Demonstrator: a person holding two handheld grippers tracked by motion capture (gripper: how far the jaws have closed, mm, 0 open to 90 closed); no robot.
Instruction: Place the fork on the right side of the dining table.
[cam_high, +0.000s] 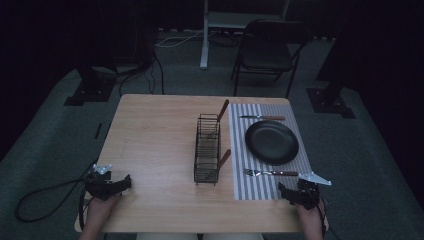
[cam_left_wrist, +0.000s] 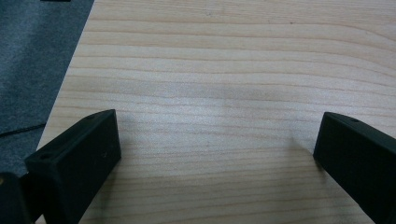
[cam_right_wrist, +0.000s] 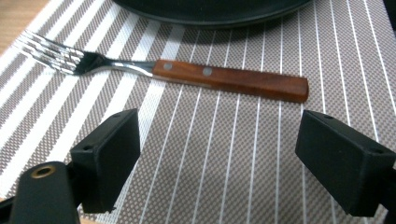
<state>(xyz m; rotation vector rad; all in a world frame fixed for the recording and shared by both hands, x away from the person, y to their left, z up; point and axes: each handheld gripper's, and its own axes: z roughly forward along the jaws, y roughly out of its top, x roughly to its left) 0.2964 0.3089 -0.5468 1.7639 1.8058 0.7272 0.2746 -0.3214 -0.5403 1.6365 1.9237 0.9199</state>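
Observation:
A black plate lies on a grey striped placemat at the right of the wooden table. A fork with a wooden handle lies on the mat in front of the plate, and a wooden-handled knife lies behind it. A black wire caddy stands mid-table with two wooden-handled utensils in it. My right gripper rests open on the mat's near right corner, just short of the fork's handle. My left gripper stands open over bare wood at the near left corner.
A dark folding chair and a white desk leg stand beyond the table's far edge. Cables trail on the grey carpet at the left. Bare wood spreads across the table's left half.

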